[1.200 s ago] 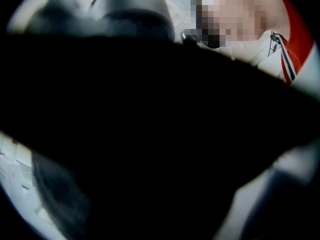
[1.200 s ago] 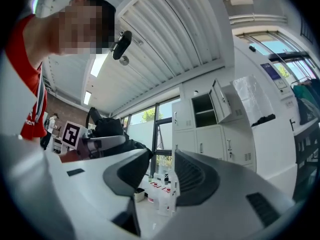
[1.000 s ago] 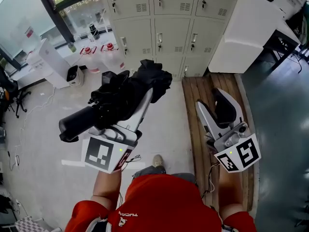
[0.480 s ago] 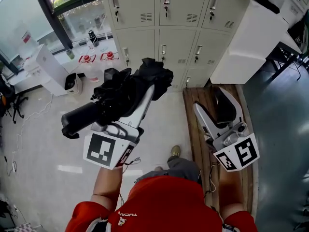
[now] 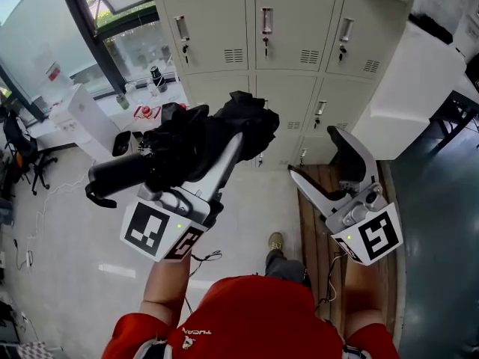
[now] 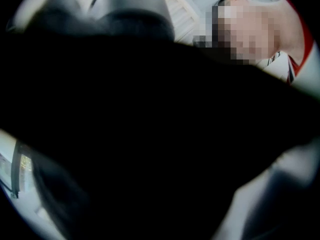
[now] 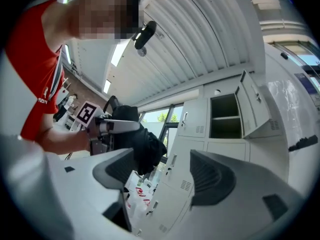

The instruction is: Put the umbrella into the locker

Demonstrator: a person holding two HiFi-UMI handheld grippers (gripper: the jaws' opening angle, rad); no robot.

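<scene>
A folded black umbrella [image 5: 198, 140] lies crosswise in my left gripper [image 5: 217, 144], which is shut on its bunched canopy. Its thick handle [image 5: 112, 178] sticks out to the left. In the left gripper view the umbrella fabric [image 6: 150, 134] blacks out almost everything. My right gripper [image 5: 323, 159] is held beside it on the right, its jaws opening with nothing between them. The cream lockers [image 5: 292, 21] stand ahead with their doors closed in the head view. The right gripper view shows one open locker [image 7: 225, 116] with its door [image 7: 252, 104] swung aside, and the umbrella [image 7: 142, 141] at left.
A white cabinet [image 5: 419, 88] stands right of the lockers, above a wooden platform [image 5: 314, 223] on the floor. At the left are a white appliance [image 5: 82, 114], red-labelled bottles [image 5: 146, 112], a glass wall and an office chair [image 5: 19, 144]. The person's shoe [image 5: 275, 241] shows below.
Both grippers have travelled toward the lockers, which now fill more of the head view. The right jaws have spread wider. The umbrella stays gripped on the left.
</scene>
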